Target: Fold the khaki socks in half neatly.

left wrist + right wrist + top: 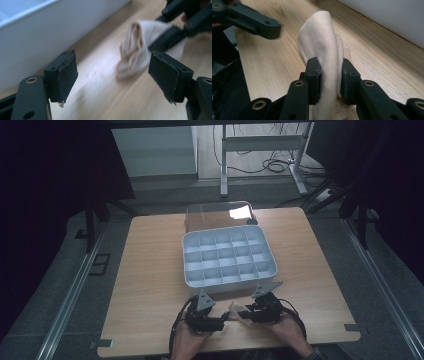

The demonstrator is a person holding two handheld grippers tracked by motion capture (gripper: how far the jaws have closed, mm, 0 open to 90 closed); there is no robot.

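My own hands sit at the bottom of the high view, the left gripper [216, 322] and the right gripper [250, 312] facing each other above the near edge of the wooden table [150, 270], with a small beige cloth [235, 311] bunched between them. Just beyond them lies a white compartment tray [272, 268], its cells apparently bare as far as I can make out from here, and a clear lid [210, 215] rests behind it. In the left gripper view my left claw stands spread wide, nothing pressed between its pads; the cloth [136, 53] hangs ahead of them near the right-hand pad, carried by the other gripper's black jaws, and the tray's white wall [50, 30] runs along the left. In the right gripper view my right claw [329, 80] is pinching the cloth [322, 37] upright, both pads pressing a fold of it above the table, while the blurred jaw of my left gripper [254, 21] hovers at upper left.
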